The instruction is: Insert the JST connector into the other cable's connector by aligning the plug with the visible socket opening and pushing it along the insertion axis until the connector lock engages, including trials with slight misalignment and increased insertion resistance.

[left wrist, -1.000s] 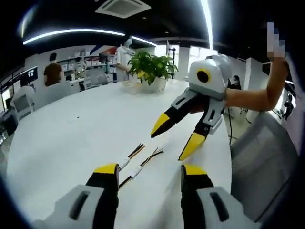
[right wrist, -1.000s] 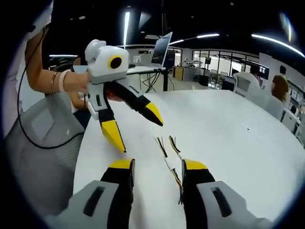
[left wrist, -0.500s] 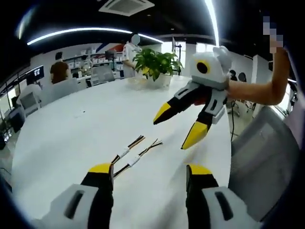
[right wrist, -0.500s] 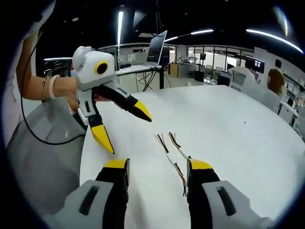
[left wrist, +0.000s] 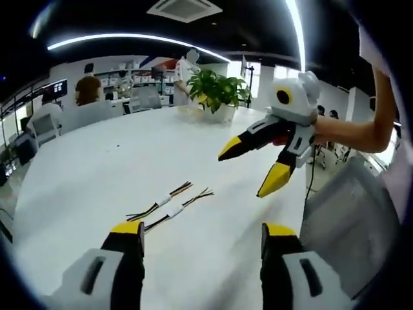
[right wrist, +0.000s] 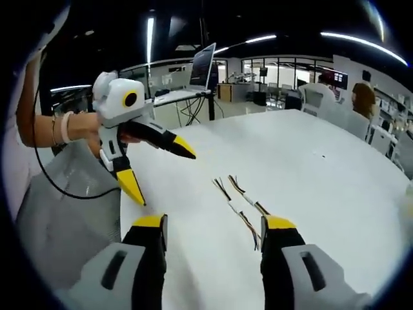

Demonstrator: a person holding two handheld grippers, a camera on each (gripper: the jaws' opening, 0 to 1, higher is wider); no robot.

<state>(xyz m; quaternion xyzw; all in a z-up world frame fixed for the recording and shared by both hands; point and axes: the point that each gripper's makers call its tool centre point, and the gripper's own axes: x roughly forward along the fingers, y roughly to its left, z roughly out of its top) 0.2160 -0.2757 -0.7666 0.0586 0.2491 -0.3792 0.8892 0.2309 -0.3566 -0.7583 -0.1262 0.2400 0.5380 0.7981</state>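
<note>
Two thin multicoloured wire cables with small white JST connectors (left wrist: pixel 169 206) (right wrist: pixel 239 208) lie side by side on the white round table (left wrist: pixel 84 174) (right wrist: pixel 310 161). Left gripper (left wrist: pixel 203 230) and right gripper (right wrist: pixel 215 224) hover above, yellow-tipped jaws apart, holding nothing.
</note>
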